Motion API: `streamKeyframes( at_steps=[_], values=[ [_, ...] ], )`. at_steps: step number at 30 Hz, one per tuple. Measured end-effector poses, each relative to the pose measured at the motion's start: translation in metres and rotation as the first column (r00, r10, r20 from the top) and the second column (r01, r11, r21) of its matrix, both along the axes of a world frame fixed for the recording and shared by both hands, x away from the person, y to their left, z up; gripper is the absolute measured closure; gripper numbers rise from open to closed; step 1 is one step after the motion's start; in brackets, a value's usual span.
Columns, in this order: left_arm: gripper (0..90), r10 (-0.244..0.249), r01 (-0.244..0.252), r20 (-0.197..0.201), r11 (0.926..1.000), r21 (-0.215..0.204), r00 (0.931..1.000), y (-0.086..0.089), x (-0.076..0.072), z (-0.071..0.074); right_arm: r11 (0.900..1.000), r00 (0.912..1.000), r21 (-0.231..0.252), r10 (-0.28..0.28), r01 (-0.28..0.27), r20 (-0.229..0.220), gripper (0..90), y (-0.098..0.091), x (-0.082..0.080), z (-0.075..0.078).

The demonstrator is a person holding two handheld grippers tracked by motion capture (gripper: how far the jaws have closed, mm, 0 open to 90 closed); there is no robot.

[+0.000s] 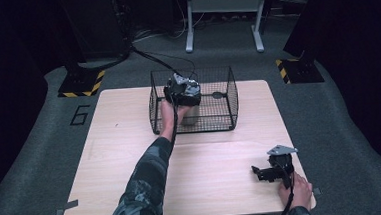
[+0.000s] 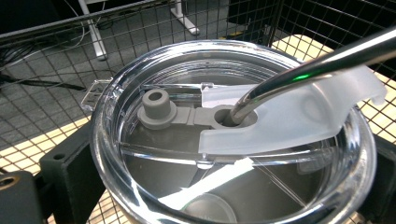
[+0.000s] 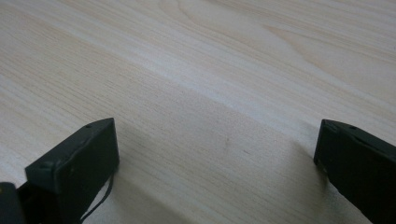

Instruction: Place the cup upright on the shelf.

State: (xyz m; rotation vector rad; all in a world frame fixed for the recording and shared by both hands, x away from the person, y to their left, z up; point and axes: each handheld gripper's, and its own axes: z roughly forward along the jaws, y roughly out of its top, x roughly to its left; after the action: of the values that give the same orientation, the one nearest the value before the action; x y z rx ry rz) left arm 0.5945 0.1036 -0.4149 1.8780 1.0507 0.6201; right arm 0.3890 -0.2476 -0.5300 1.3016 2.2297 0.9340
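Note:
A black wire basket (image 1: 231, 92) stands at the far middle of the wooden table (image 1: 121, 152). Inside it my left gripper (image 1: 181, 91) is shut on a grey tumbler (image 1: 191, 115). In the left gripper view the tumbler's clear lid (image 2: 108, 140) lies right under the camera. A metal straw (image 2: 303, 72) goes through its grey rubber seal (image 2: 158, 108) and a translucent flap (image 2: 299, 119). One black finger (image 2: 70, 172) presses the lid's left side. My right gripper (image 1: 256, 174) rests open on the table at the near right, with bare wood between its jaws (image 3: 215, 154).
A small dark item (image 1: 218, 94) lies on the basket floor to the right of the tumbler. The basket's wire walls surround the left gripper closely. Beyond the table are grey floor, a metal stand (image 1: 223, 15) and hazard-striped bases (image 1: 82, 84).

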Motion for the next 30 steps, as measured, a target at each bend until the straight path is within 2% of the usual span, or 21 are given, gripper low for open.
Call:
streamKeyframes(
  at_steps=[2, 7, 9, 21, 28, 30],
  values=[
    [4.0, 0.001, -0.001, 0.003, 1.0000, -0.006, 1.0000, 0.002, -0.001, 0.000, 1.0000, 1.0000, -0.001, 0.001, -0.001, 0.000, 0.0, 0.000, 0.000, 0.000],
    [4.0, -0.018, 0.018, -0.006, 0.9996, 0.019, 0.9998, 0.002, -0.003, 0.002, 1.0000, 1.0000, -0.001, 0.001, -0.001, 0.000, 0.0, 0.000, 0.000, 0.000],
    [4.0, -0.015, 0.015, -0.010, 0.9999, 0.009, 0.9998, 0.003, -0.003, 0.002, 1.0000, 1.0000, -0.001, 0.001, -0.001, 0.000, 0.0, 0.000, 0.000, 0.000],
    [3.9, -0.036, 0.036, -0.012, 0.9992, 0.019, 0.9993, 0.007, -0.004, 0.004, 1.0000, 1.0000, -0.001, 0.001, -0.001, 0.000, 0.0, 0.000, 0.000, 0.000],
    [2.1, -0.040, 0.042, -0.047, 0.9982, 0.042, 0.9981, 0.007, -0.005, 0.009, 1.0000, 1.0000, -0.001, 0.001, -0.001, 0.000, 0.0, 0.000, 0.000, 0.000],
    [0.2, -0.050, 0.053, -0.055, 0.9967, 0.061, 0.9973, 0.008, -0.006, 0.011, 1.0000, 1.0000, -0.001, 0.001, -0.001, 0.000, 0.0, 0.000, 0.000, 0.000]
  ],
)
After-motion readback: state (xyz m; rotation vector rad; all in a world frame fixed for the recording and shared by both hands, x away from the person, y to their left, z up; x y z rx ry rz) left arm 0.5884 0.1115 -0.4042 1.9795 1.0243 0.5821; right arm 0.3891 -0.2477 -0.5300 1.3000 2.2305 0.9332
